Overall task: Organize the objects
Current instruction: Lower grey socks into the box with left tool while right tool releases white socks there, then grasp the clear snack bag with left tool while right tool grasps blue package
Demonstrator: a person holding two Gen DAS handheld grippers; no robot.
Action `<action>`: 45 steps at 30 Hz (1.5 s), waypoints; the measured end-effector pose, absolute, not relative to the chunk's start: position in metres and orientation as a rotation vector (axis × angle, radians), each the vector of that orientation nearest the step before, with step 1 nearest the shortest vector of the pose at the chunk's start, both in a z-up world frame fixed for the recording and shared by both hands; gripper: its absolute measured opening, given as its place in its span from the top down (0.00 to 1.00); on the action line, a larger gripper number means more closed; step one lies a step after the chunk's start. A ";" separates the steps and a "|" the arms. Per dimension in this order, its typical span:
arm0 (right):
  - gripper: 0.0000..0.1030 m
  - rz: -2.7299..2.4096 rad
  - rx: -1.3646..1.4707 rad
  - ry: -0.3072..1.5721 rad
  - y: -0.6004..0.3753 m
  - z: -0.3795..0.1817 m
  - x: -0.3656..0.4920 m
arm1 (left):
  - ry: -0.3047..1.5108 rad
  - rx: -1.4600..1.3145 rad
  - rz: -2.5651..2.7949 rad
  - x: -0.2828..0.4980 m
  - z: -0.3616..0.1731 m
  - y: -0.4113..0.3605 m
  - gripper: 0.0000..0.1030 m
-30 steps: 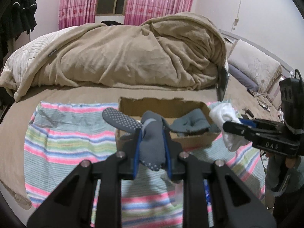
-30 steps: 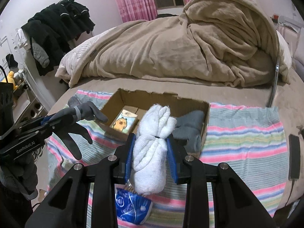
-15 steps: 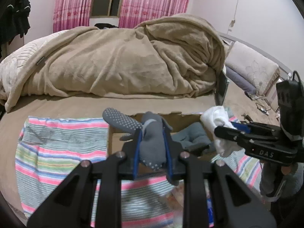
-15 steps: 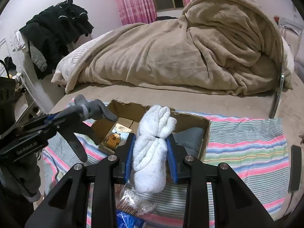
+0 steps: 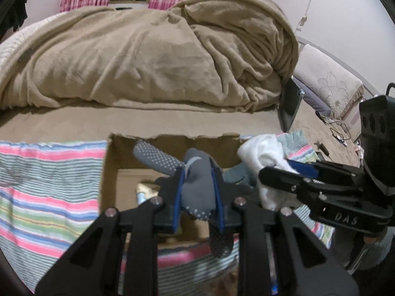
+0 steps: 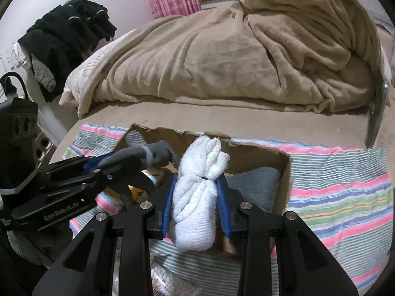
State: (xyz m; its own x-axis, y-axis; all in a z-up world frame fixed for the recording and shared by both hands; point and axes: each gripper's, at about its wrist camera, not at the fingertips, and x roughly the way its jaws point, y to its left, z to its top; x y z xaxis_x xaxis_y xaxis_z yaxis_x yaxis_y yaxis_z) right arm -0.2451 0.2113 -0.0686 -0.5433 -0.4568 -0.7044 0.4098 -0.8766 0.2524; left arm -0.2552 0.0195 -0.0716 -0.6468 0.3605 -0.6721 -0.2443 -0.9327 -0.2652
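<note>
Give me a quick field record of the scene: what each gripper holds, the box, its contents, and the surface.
left gripper: shut on grey sock, over the box
right gripper: shut on white socks, over the box
box: open cardboard, lying on striped cloth
box contents: a grey bundle on the right, a printed packet on the left
surface: bed with tan blanket heaped behind

Grey dotted socks [image 5: 197,192] and white rolled socks [image 6: 195,197] above open cardboard box [image 6: 286,180].
</note>
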 end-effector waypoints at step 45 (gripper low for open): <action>0.34 -2.397 1.080 -0.080 0.227 -0.033 -0.145 | -0.199 -1.165 2.598 -0.137 -0.034 0.022 0.27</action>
